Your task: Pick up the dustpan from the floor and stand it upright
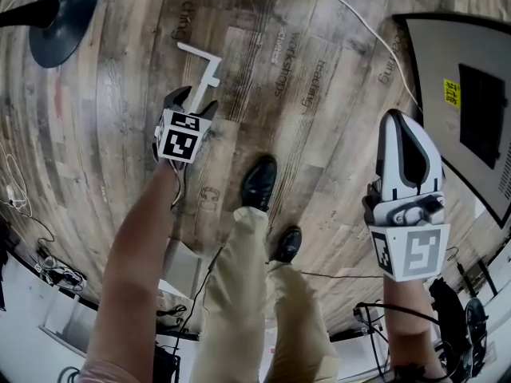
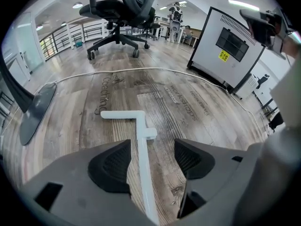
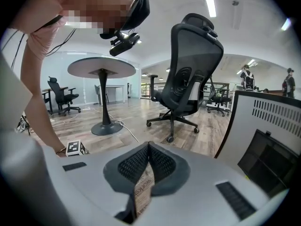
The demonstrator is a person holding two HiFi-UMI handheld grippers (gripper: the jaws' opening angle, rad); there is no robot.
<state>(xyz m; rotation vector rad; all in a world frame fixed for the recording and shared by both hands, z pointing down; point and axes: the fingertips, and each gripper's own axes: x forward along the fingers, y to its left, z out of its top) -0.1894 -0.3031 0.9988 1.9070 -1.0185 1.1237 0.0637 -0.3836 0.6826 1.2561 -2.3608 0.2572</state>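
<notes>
The dustpan's long white handle [image 1: 209, 69] lies flat on the wood floor and ends in a T-shaped crossbar [image 2: 123, 115] at its far end. My left gripper [image 1: 193, 100] is low over it, open, with one jaw on each side of the handle [image 2: 141, 145] and a gap between each pad and it. A pale flat piece [image 1: 182, 271] behind my left arm may be the pan; I cannot tell. My right gripper [image 1: 399, 126] is held up at the right, shut [image 3: 148, 147] with nothing in it.
A black round table base [image 1: 60, 10] sits at the far left. A white cable [image 1: 351, 14] runs across the floor towards a grey cabinet [image 1: 463, 102] on the right. An office chair [image 2: 124, 13] stands further off. The person's shoes [image 1: 259, 183] are just right of the handle.
</notes>
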